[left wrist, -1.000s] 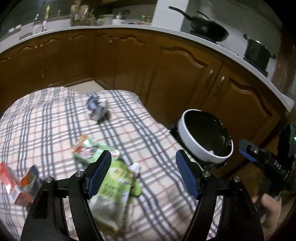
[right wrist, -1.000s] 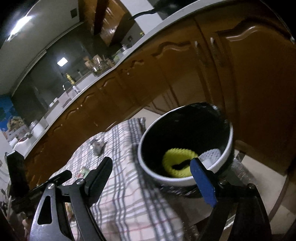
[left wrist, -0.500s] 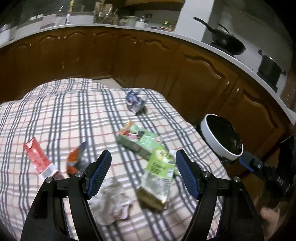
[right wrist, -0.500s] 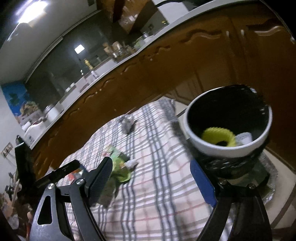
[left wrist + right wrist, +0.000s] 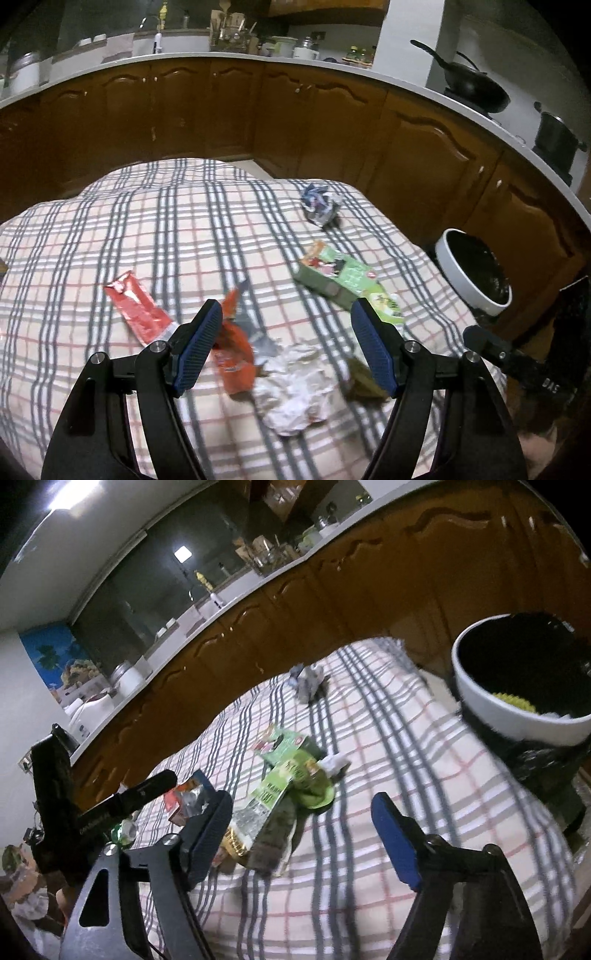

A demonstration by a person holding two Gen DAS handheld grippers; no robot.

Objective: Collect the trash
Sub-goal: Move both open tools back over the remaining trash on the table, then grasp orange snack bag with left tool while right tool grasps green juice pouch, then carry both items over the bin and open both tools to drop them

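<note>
Trash lies on a plaid cloth (image 5: 147, 229): a red wrapper (image 5: 135, 308), an orange packet (image 5: 232, 350), crumpled white paper (image 5: 295, 387), a green carton (image 5: 332, 275), a green pouch (image 5: 273, 794) and a blue-grey crumpled ball (image 5: 317, 205). A white bin with a black liner (image 5: 476, 275) stands off the cloth's right edge; it holds a yellow item (image 5: 515, 701). My left gripper (image 5: 288, 350) is open and empty above the orange packet and white paper. My right gripper (image 5: 306, 834) is open and empty above the pouch's near end.
Brown kitchen cabinets (image 5: 221, 110) under a white counter curve behind the cloth. A wok (image 5: 469, 86) and a pot (image 5: 557, 138) sit on the stove at the right. The left gripper's body (image 5: 74, 797) shows at the left of the right wrist view.
Both grippers have pulled back and swung left, away from the bin and over the cloth. More trash has come into view. Both stay open and empty.
</note>
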